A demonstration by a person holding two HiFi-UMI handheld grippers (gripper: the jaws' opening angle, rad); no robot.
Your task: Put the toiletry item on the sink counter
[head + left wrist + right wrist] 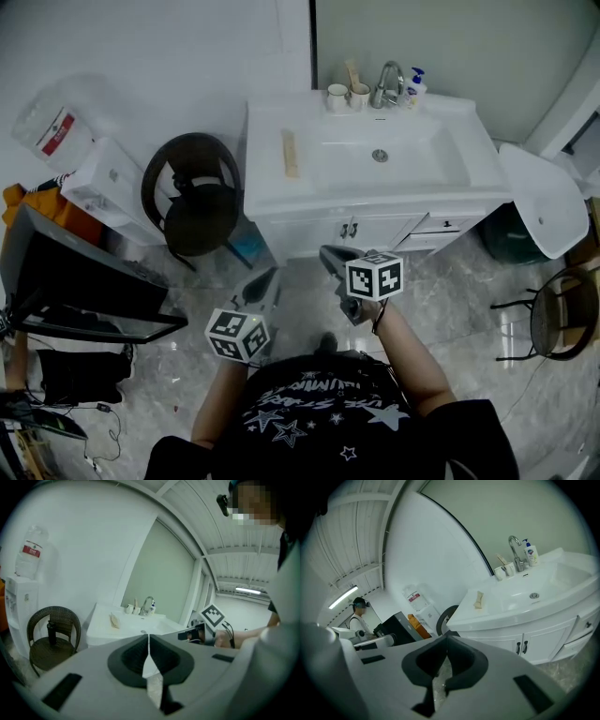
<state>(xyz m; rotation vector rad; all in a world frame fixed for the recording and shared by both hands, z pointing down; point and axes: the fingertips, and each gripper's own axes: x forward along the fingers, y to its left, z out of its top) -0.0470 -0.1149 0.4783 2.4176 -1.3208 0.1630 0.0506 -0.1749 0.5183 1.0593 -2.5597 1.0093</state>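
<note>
the left claw [148,637] and right claw [446,638] are both shut tight, holding nothing. a flat tan bar [290,153] lies on the white sink bench [267,178].

Lit brightly and evenly from overhead. Glints in pale patches off the polished floor [511,323] and nearly washes out the white sink counter [267,178] in the head view. Leaves only soft shadow under the wicker chair [192,202]. Bends hard toward the rims of both gripper views, curving wall lines and blackening the corners. Catches a glowing strip light [343,597] at the right gripper view's left. Blurs the nearest foreground there; keeps the distance fairly sharp.
</note>
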